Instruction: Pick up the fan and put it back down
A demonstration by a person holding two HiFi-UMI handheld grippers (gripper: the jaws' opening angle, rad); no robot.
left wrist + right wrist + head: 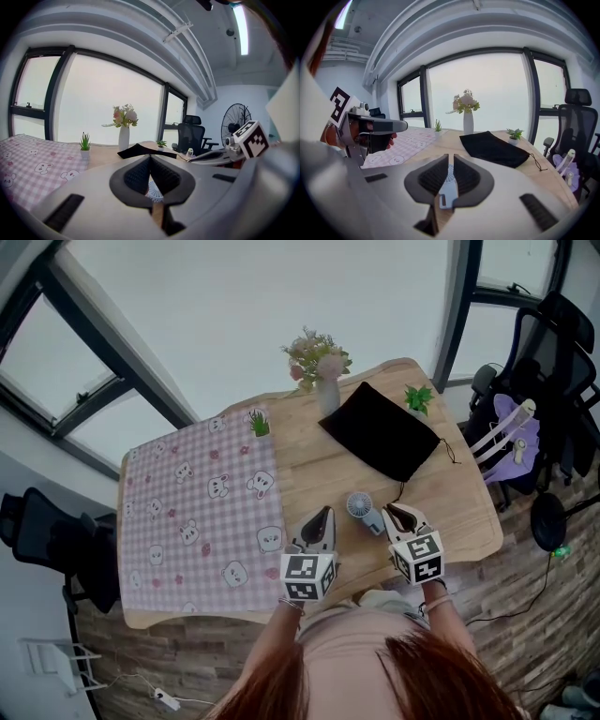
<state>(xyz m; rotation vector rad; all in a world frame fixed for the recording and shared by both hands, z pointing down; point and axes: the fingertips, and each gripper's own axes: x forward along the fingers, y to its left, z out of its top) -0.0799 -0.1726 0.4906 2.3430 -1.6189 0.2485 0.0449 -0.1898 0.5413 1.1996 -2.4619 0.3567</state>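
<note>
A small pale-blue hand fan (360, 505) lies on the wooden table (469, 512) between my two grippers, its round head towards the black pouch. My left gripper (322, 513) hovers just left of it, pads together and empty; through the gap below its tips (150, 161) I see the fan's grille (154, 190). My right gripper (396, 510) hangs just right of the handle. In the right gripper view its jaws (451, 161) stand a narrow slit apart, and the fan (448, 190) shows through the slit, lying beyond them on the table, not gripped.
A pink checked cloth (202, 512) covers the table's left half. A vase of flowers (323, 381), a black pouch (382, 432) and two small potted plants (419, 397) (259, 423) stand farther back. An office chair (544, 362) is at the right.
</note>
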